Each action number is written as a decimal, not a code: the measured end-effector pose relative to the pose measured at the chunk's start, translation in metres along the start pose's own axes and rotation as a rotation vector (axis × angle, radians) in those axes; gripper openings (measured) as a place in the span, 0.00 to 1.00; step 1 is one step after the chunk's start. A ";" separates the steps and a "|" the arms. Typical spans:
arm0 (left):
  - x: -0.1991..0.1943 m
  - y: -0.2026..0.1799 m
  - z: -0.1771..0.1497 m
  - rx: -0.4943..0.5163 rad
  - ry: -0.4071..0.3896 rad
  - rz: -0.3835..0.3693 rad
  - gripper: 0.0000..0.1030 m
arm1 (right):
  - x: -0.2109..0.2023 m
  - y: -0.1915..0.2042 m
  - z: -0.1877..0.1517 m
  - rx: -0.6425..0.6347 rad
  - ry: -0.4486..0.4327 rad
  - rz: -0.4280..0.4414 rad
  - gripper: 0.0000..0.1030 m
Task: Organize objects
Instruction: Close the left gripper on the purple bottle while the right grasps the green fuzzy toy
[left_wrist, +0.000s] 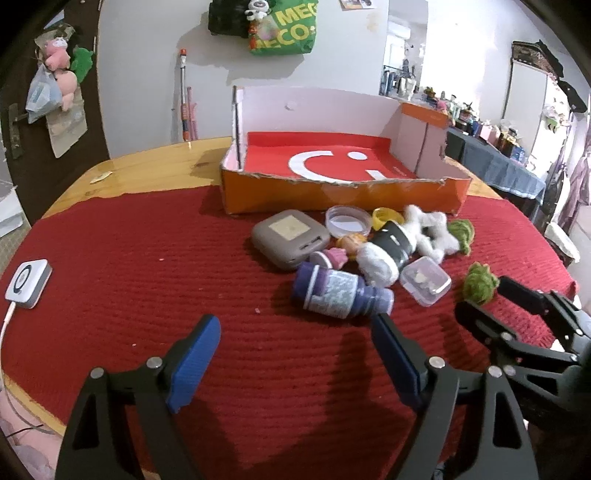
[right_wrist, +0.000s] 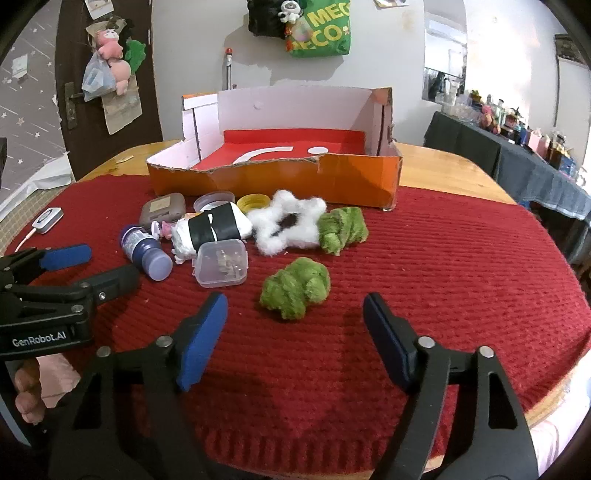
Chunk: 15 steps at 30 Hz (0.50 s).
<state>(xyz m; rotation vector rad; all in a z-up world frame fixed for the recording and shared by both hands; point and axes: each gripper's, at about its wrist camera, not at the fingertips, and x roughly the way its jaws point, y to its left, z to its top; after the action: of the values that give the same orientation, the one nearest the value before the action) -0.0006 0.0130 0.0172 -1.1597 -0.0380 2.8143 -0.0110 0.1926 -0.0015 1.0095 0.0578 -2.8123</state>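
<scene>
Blue-padded jaws on my left gripper (left_wrist: 295, 349) stand wide apart with nothing between them, hovering over the red mat (left_wrist: 147, 258) just near of the purple bottle (left_wrist: 340, 291). My right gripper (right_wrist: 295, 325) is likewise spread wide and holds nothing; the near green plush (right_wrist: 295, 288) lies just beyond its tips. Farther out, the clear plastic case (right_wrist: 221, 262), black-banded white roll (right_wrist: 214, 229), white fluffy star (right_wrist: 288, 221) and far green plush (right_wrist: 341, 229) cluster together, touching. The grey case (left_wrist: 290, 238) sits at the cluster's left. Beyond it, the orange cardboard box (right_wrist: 332, 177) rests on the wooden desk (right_wrist: 443, 166).
</scene>
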 end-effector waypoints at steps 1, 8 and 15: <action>0.001 -0.001 0.001 0.002 0.003 -0.008 0.82 | 0.001 -0.001 0.000 0.003 0.003 0.003 0.68; 0.009 -0.008 0.006 0.015 0.007 -0.017 0.81 | 0.007 -0.008 0.004 0.021 0.009 0.003 0.61; 0.016 -0.014 0.009 0.022 0.021 -0.031 0.80 | 0.011 -0.011 0.008 0.023 0.008 0.009 0.57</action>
<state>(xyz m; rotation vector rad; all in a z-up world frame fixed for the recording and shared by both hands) -0.0172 0.0286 0.0132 -1.1741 -0.0225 2.7683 -0.0255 0.2009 -0.0025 1.0241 0.0219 -2.8074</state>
